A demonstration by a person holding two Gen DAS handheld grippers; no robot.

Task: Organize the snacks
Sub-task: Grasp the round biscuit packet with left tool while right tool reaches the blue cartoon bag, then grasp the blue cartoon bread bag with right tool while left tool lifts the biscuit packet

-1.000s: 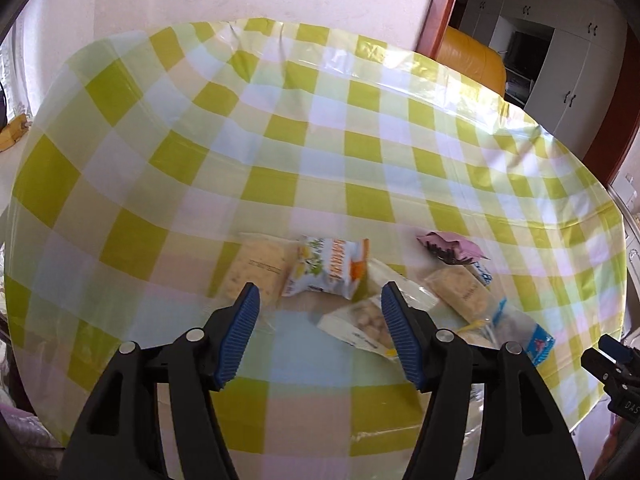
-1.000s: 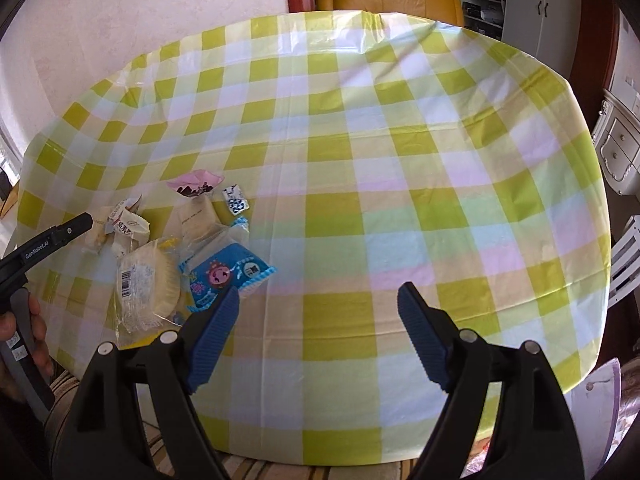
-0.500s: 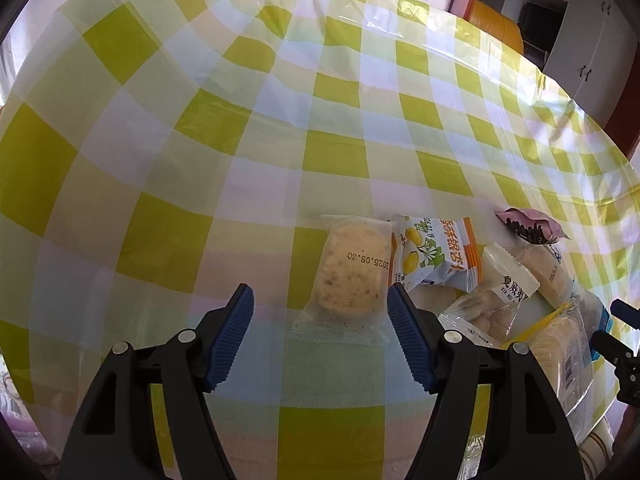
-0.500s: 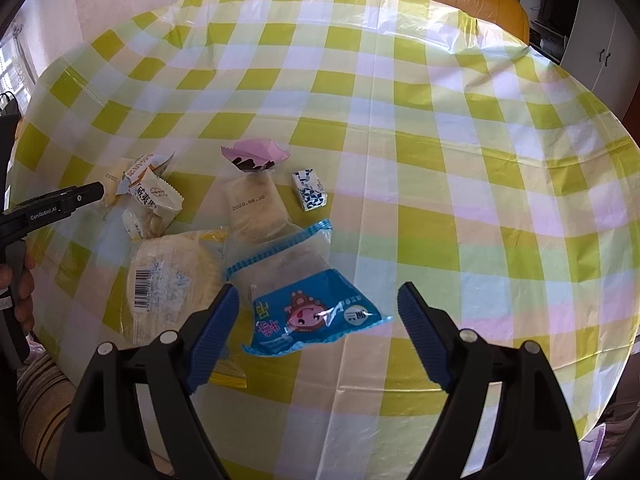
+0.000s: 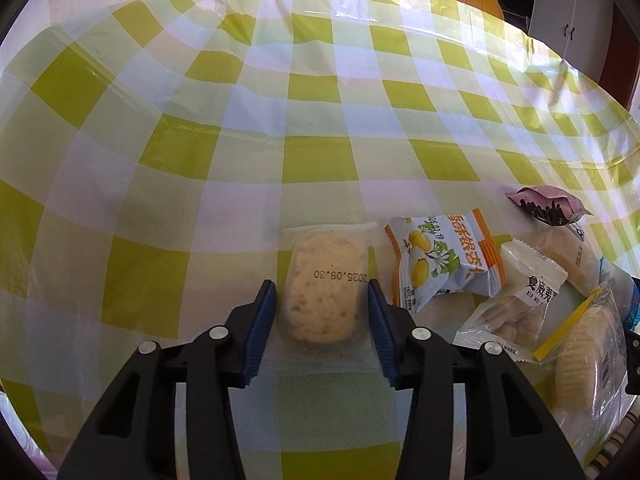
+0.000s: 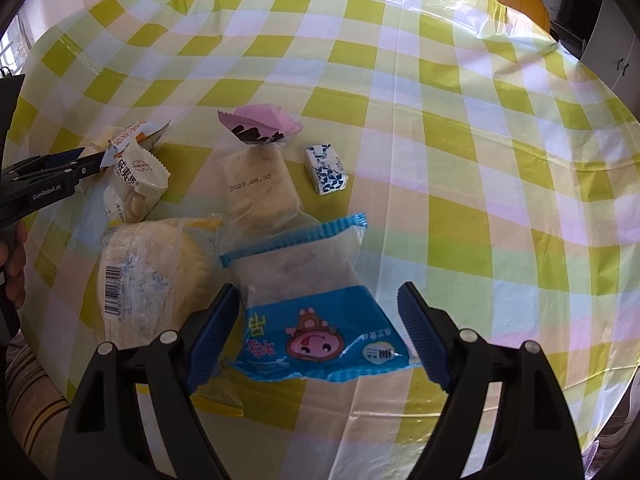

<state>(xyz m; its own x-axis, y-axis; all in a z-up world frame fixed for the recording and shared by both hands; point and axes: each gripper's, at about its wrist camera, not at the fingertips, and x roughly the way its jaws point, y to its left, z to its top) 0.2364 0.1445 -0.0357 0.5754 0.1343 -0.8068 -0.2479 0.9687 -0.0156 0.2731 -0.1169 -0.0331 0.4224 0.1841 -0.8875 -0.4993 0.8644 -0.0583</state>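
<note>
Blue-padded left gripper [image 5: 322, 320], wider earlier, is closing around the clear-wrapped cake [image 5: 326, 284] on the checked tablecloth [image 5: 200, 120]. Right gripper [image 6: 318, 332] stays wide, straddling the blue packet [image 6: 320, 340]. We count seven snacks.

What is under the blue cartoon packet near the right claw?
The blue packet overlaps a clear-wrapped biscuit at its far end and a bread bag to its left, on the checked tablecloth. Anything beneath its middle is hidden.
</note>
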